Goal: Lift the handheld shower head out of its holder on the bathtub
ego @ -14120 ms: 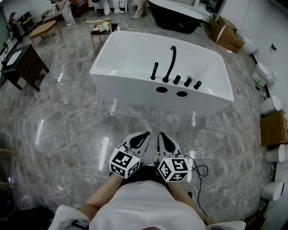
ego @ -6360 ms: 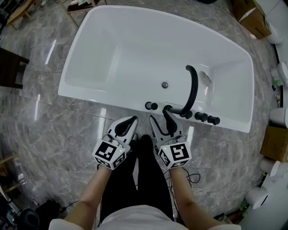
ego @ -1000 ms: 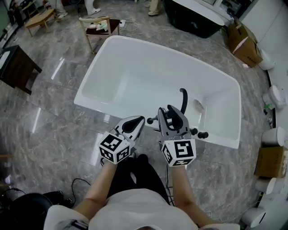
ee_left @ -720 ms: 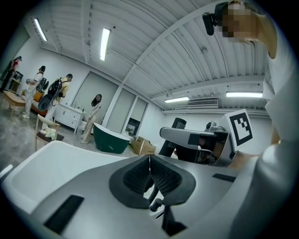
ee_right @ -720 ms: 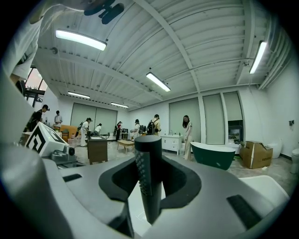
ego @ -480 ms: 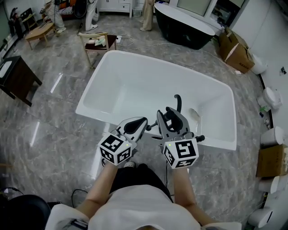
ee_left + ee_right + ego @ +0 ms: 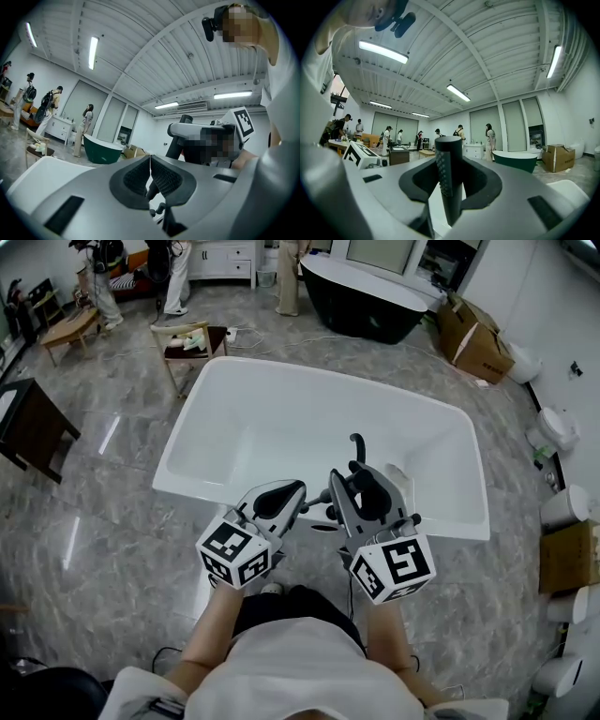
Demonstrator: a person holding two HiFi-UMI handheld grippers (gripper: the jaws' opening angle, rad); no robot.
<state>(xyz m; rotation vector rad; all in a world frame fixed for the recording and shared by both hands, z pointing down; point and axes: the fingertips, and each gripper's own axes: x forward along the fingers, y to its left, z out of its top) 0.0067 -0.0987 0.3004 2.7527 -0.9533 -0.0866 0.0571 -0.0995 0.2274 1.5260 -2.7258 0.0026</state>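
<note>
The black handheld shower head (image 7: 449, 171) stands upright between my right gripper's (image 7: 450, 183) pads, its dotted nozzle face turned left. In the head view my right gripper (image 7: 362, 486) holds it above the near rim of the white bathtub (image 7: 225, 381), in front of the curved black spout (image 7: 355, 443). A black knob (image 7: 415, 518) shows on the rim beside it. My left gripper (image 7: 281, 493) hovers just left of the right one, jaws shut with nothing between them (image 7: 150, 174). The left gripper view also shows the right gripper (image 7: 206, 136) and the black handle (image 7: 176, 143).
A black bathtub (image 7: 361, 287) stands at the back, with cardboard boxes (image 7: 478, 338) to its right. White toilets (image 7: 561, 427) line the right wall. A wooden stool (image 7: 187, 338) and a dark table (image 7: 23, 423) stand left of the tub. People stand at the far back.
Both grippers have risen, the right one carrying the shower head up from the tub rim. The head view has pulled back and shows more of the room.
</note>
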